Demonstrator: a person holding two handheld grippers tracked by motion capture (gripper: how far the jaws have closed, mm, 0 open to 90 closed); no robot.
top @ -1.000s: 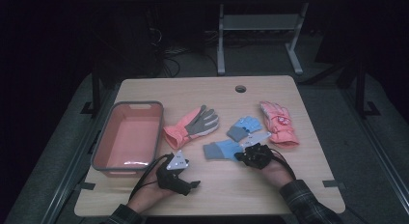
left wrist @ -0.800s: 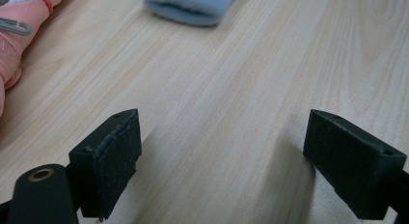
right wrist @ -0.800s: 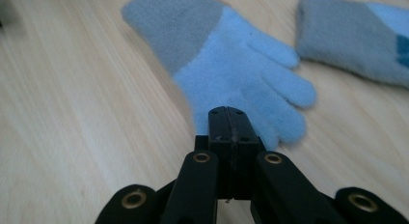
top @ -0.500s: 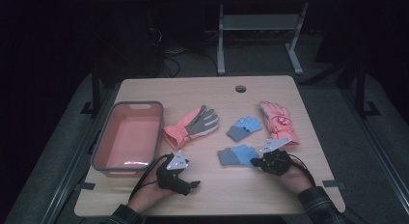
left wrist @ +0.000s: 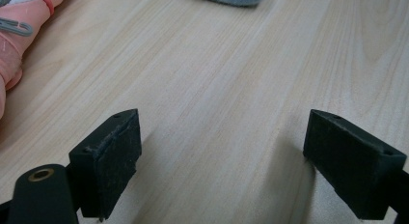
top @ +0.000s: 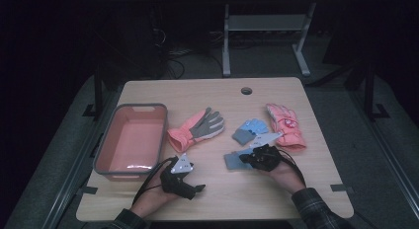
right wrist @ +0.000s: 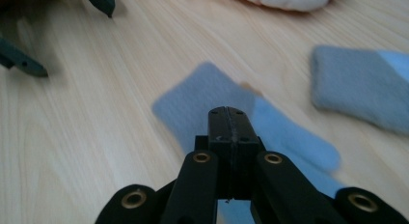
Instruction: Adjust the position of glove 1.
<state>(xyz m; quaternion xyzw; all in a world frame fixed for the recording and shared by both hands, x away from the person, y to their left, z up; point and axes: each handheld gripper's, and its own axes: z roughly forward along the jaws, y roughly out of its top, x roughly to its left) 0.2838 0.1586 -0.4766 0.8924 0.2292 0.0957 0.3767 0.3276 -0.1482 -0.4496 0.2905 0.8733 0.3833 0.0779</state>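
The small blue glove point(right wrist: 231, 113) lies flat on the bench point(top: 222, 199) near its right front, its grey cuff pointing left, and your right claw point(right wrist: 230, 125) sits clenched over its middle; whether any fabric is pinched between the jaws I cannot tell, since they look pressed flat together. If you mean to move this glove to the pink tub point(top: 129, 140) at the left, make sure you have the cloth itself, then lift it clear of the wood so the limp fingers do not drag. Your left claw point(left wrist: 222, 147) rests released on bare bench near the front edge, jaws wide, nothing between them. The second blue glove point(top: 249, 130) lies just beyond the first, close enough to snag. Further left, the coral and grey glove point(top: 197, 129) lies between you and the tub, so carry over it. The pink mitten point(top: 285, 125) lies at the far right, out of the path
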